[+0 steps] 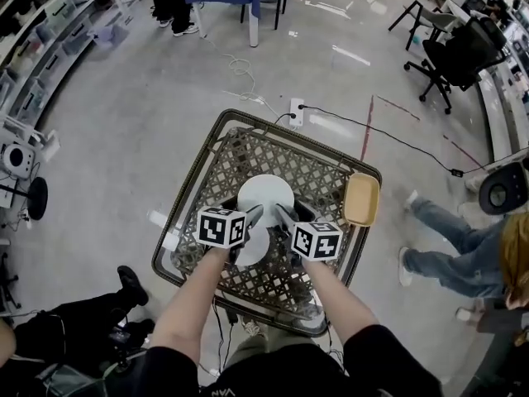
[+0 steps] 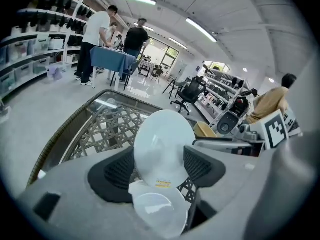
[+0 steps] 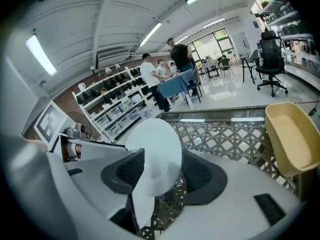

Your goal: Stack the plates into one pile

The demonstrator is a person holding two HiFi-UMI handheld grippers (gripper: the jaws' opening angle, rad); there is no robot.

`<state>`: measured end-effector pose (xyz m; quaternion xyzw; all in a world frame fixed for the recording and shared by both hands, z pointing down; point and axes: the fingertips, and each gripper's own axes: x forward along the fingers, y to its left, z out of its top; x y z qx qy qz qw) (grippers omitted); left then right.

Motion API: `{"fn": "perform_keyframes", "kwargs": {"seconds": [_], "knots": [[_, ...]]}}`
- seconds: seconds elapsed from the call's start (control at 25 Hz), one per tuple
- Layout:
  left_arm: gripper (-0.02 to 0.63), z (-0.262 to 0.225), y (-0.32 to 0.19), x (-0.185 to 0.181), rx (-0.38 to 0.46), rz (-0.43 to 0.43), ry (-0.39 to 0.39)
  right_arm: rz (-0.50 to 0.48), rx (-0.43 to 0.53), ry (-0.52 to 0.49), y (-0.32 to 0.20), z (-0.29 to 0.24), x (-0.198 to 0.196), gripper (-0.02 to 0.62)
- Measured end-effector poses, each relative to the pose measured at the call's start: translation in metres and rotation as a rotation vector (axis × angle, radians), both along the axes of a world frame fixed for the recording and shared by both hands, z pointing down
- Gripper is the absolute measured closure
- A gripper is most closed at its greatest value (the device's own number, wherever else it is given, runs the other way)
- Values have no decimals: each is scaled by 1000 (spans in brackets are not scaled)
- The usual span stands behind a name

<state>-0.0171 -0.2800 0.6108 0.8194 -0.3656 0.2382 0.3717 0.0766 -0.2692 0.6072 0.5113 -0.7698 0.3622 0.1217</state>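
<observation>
Forearms reach forward and down over the near side of the table (image 1: 331, 176) and angle inward, so both tools meet tip to tip above the table's middle. The left hand-held gripper (image 2: 160, 156) has its jaws partly apart and clamped on a white plate (image 2: 165, 139), with the black pads against the plate's left and right edges. This plate stands tilted up, its face and a small sticker turned toward the camera. The right hand-held gripper (image 3: 163, 169) comes in from the other side, and its pads press the same plate between them. A second plate (image 2: 159, 211) lies lower, under both tools, toward the table's near side. A yellow tray (image 1: 361, 198) sits at the table's right edge, well apart from the plates.
</observation>
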Motion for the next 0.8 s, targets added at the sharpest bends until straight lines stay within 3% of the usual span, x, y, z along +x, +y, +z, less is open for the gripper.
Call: {"fn": "perform_keyframes", "kwargs": {"seconds": [0.48, 0.8], "knots": [[293, 39, 92, -61, -91, -76, -57, -116, -92, 2, 78, 37, -61, 376], [293, 55, 110, -75, -108, -72, -99, -167, -124, 41, 92, 53, -77, 376]]}}
